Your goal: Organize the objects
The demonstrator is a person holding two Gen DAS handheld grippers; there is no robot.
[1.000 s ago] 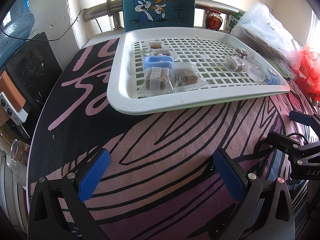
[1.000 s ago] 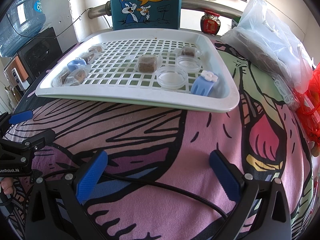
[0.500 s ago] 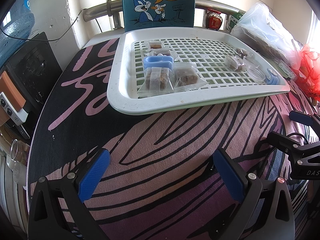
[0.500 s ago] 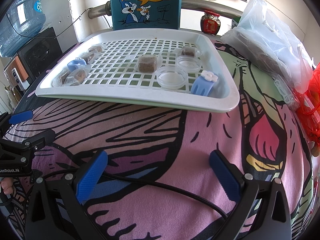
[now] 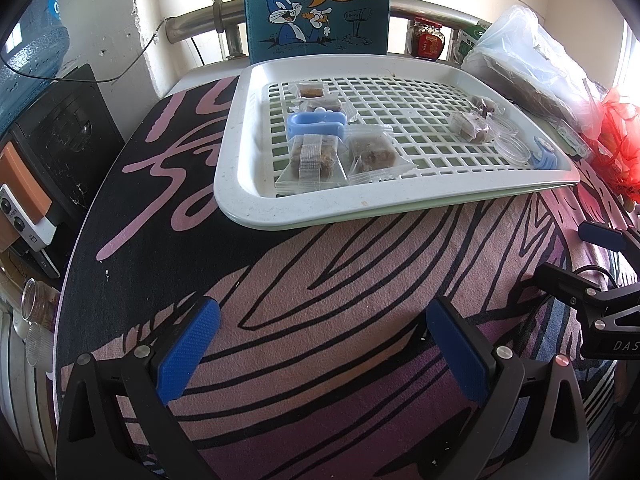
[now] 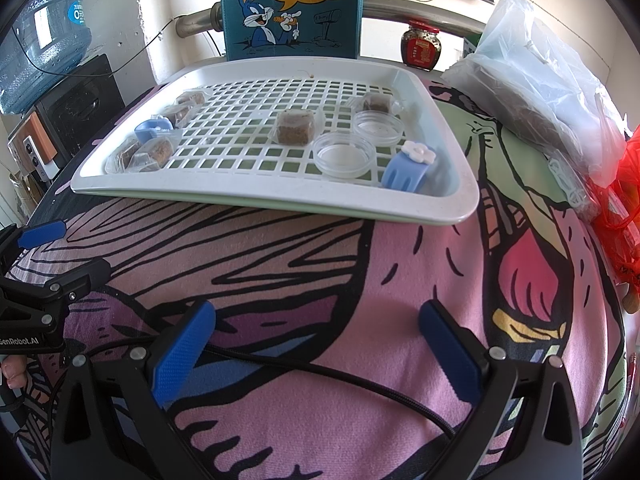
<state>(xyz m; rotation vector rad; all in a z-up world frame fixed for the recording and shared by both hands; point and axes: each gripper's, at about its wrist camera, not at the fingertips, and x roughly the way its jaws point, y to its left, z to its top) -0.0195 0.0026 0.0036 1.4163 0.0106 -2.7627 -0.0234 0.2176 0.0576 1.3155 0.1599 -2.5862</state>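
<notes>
Your jaws stand wide apart on both tools and hold nothing: the left gripper and the right gripper each sit low in their frames over the printed cloth, blue pads spread with bare fabric between them. The task's things all lie ahead of you, in the upper half of both views, gathered on the white slotted tray. Toward the tray's left side, two wrapped snack bars rest side by side near the front rim, with a blue clip just behind them, its long axis running left to right across the frame, and smaller packets further back. Toward the tray's right side sit two clear round dishes, a wrapped brown cake, another packet behind the dishes, and a second blue clip with a white flower, pointing its prongs toward the lower left of the right-wrist frame. By the look of it, your left tool is nearer the bars and the plain clip, your right tool nearer the dishes and the flower clip. Whether this spread is a finished sorting or one waiting to be sorted, the pictures do not settle.
</notes>
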